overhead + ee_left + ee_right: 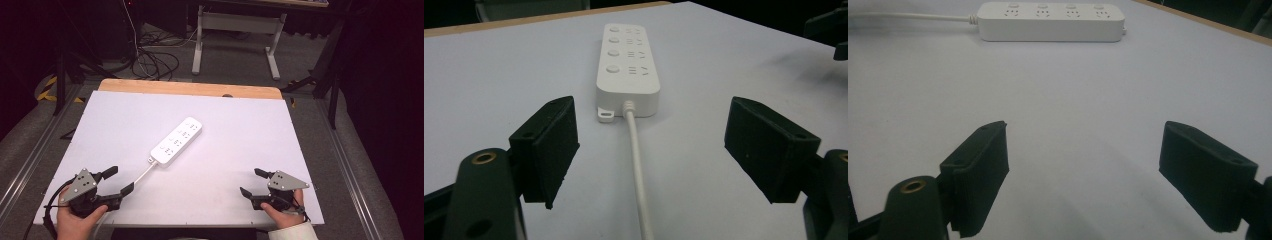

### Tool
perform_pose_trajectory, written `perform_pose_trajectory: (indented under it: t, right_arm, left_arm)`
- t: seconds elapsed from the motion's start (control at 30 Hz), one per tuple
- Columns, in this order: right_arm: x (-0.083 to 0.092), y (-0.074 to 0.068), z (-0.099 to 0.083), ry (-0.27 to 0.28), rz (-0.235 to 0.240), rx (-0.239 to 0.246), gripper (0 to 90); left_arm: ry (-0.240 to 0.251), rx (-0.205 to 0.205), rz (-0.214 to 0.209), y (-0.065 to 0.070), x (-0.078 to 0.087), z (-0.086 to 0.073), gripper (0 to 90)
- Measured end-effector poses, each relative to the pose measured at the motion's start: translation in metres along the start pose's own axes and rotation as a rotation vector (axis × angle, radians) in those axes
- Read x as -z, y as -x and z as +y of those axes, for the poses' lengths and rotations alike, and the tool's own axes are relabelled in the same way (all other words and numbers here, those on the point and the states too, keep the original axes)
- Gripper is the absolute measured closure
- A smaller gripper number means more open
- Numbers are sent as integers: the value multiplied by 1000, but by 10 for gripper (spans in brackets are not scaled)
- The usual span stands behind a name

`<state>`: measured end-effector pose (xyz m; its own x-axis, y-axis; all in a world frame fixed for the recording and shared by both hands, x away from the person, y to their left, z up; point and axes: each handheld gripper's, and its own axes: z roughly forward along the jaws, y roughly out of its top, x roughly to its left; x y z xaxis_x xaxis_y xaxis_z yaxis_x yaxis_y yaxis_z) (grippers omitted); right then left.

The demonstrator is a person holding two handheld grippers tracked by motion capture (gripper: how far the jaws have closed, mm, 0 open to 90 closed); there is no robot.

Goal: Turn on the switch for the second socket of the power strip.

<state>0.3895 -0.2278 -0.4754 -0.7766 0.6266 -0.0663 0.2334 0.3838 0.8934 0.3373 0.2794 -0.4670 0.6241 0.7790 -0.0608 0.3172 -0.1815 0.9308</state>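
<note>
Lying mid-table, power strip [177, 142] — left gripper [120, 181], right gripper [252, 182] both spread, empty.

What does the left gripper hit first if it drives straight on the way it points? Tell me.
Most likely the white cord, which runs between the open fingers of the left gripper. Further along that line sits the white rectangular plastic power strip. Whether the cord lies at finger height is unclear.

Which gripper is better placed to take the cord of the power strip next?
Probably the left gripper: its open jaws already straddle the cord just behind the power strip. The right gripper sits open, farther away.
</note>
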Motion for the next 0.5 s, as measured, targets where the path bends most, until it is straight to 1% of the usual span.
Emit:
perform_pose_trajectory:
  t: [0.03, 0.07, 0.1, 0.13, 0.23, 0.33, 0.5]
  right_arm:
    - [0, 0, 0, -1, 1, 2, 202]
    - [0, 0, 0, -1, -1, 2, 202]
    - [0, 0, 0, -1, -1, 3, 202]
    - [0, 0, 0, -1, -1, 3, 202]
    - [0, 0, -1, -1, 1, 7, 202]
    - [0, 0, -1, -1, 2, 9, 203]
    - [0, -1, -1, 2, 2, 12, 211]
  left_arm:
    - [-4, -17, 8, 1, 0, 1, 221]
    - [-4, -17, 8, 1, 0, 1, 220]
    - [-14, -42, 12, 2, 0, 2, 218]
    - [-14, -42, 12, 2, 0, 2, 217]
    - [-20, -70, 18, 3, 1, 3, 218]
    - [-25, -76, 23, 3, 0, 3, 221]
    - [-25, -58, 10, 2, 0, 4, 231]
